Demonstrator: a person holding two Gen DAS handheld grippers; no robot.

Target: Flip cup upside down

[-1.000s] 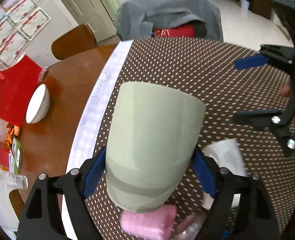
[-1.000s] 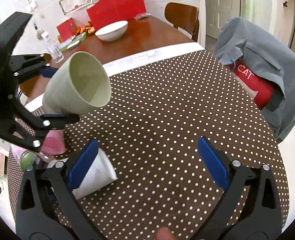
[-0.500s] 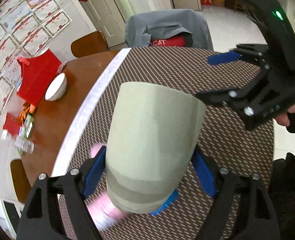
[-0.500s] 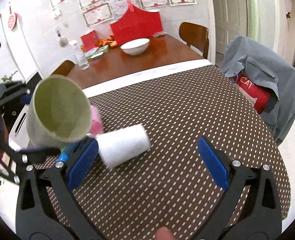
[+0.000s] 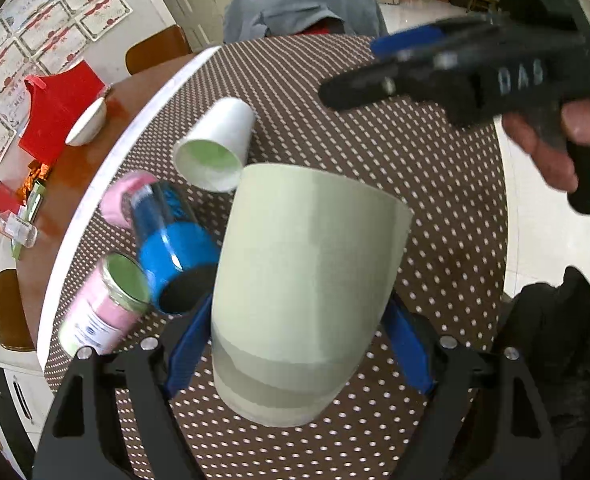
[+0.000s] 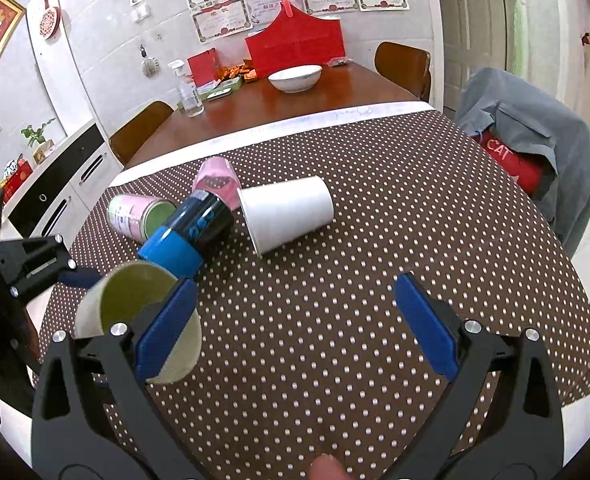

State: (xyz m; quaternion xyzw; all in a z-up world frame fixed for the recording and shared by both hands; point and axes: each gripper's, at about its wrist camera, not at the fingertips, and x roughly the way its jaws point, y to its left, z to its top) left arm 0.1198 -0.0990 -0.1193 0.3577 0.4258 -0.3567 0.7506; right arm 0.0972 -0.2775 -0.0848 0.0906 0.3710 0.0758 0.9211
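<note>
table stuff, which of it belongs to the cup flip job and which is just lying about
In the job:
- green cup, gripped near its base and held above the table
- left claw, shut on it

Just lying about:
- white paper cup, on its side
- blue and black can, on its side
- pink jar
- white bowl
- right claw, open and holding nothing

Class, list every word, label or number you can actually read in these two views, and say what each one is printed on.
"CAT": white letters on the red item under the grey jacket on the chair.
"DAS", roughly, blurred: on the right gripper's black body.
Pink jar label: too small to read.
Blue can print: unreadable.
Wall certificates: too small.
</note>
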